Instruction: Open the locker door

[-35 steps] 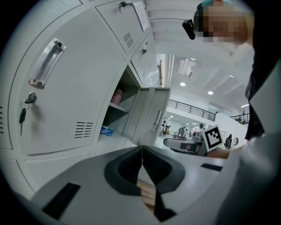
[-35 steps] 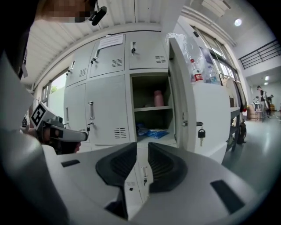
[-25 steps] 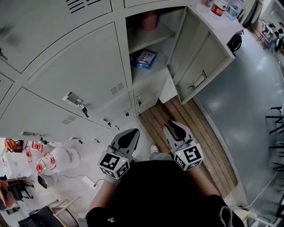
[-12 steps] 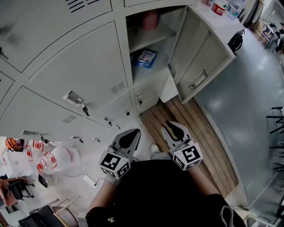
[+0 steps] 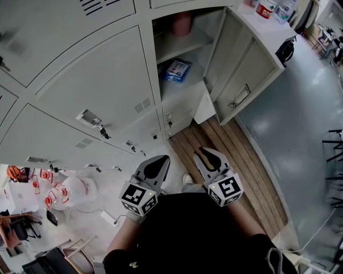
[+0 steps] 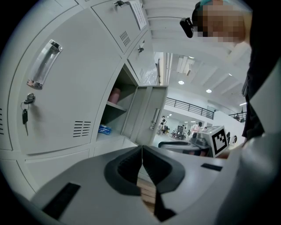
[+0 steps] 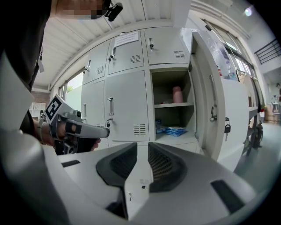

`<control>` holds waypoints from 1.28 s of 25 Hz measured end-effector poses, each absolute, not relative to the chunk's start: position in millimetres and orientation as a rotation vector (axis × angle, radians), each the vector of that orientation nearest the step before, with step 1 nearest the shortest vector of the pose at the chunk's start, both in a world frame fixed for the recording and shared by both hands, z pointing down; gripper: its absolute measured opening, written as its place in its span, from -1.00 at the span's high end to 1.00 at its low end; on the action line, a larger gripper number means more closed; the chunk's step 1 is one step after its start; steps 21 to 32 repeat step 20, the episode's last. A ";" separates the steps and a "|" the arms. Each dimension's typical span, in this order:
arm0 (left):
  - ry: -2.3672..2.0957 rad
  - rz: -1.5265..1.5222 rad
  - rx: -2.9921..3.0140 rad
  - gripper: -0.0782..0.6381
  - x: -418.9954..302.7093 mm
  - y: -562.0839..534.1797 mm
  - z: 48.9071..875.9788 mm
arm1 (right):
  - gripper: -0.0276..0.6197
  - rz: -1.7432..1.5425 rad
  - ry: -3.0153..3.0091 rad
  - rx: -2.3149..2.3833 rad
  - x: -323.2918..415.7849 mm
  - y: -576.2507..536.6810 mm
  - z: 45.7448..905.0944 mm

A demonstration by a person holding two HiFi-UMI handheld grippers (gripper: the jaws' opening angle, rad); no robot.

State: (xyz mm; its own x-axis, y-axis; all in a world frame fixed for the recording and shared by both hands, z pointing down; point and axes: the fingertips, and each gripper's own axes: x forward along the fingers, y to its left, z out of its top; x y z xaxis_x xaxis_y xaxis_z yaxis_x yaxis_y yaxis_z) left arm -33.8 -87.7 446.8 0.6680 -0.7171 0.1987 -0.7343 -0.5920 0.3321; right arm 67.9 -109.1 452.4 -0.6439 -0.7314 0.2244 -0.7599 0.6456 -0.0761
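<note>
Locker door (image 5: 244, 67) is already swung wide open, hinged on the right side of its compartment, with the outer face turned away from the locker bank. It shows in the right gripper view (image 7: 206, 88) and, edge-on, in the left gripper view (image 6: 147, 115). The door handle (image 5: 239, 97) has a key hanging below it (image 7: 227, 128).

Inside the open compartment:
- A pink cup (image 5: 181, 24) stands toward the back of the upper shelf.
- A blue packet (image 5: 176, 69) lies on the lower shelf, near its front edge.

Left gripper (image 5: 156, 162) is low, close to the person's body and well apart from the door. Its jaws are pressed together with nothing between them, as the left gripper view shows (image 6: 142, 151).

Right gripper (image 5: 207, 155) is beside it at about the same height, over the wooden floor strip (image 5: 236, 160), and also touches nothing. Its jaws stand a narrow gap apart and are closing, with nothing between them. Only the locker front shows through the gap (image 7: 142, 151).

The neighbouring locker to the left of the open one is closed. It has a clear handle (image 5: 87, 118) with keys (image 5: 102, 131) hanging in the lock just below.

A white plastic bag (image 5: 75, 190) with red print sits on the floor at the left, at the foot of the lockers. A red-and-white container (image 5: 263, 8) stands on top of the unit behind the open door, near its corner.
</note>
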 end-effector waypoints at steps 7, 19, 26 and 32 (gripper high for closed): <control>-1.149 0.063 2.494 0.72 -35.8 -87.5 446.6 | 0.65 0.272 -2.686 1.256 71.8 -108.3 457.4; -1.162 0.060 2.491 0.72 -36.9 -85.7 445.4 | 0.65 0.271 -2.685 1.263 73.9 -106.9 457.4; -1.163 0.059 2.491 0.72 -36.9 -85.6 445.3 | 0.65 0.269 -2.684 1.264 74.2 -106.7 456.8; -1.163 0.059 2.491 0.72 -36.9 -85.6 445.3 | 0.65 0.269 -2.684 1.264 74.2 -106.7 456.8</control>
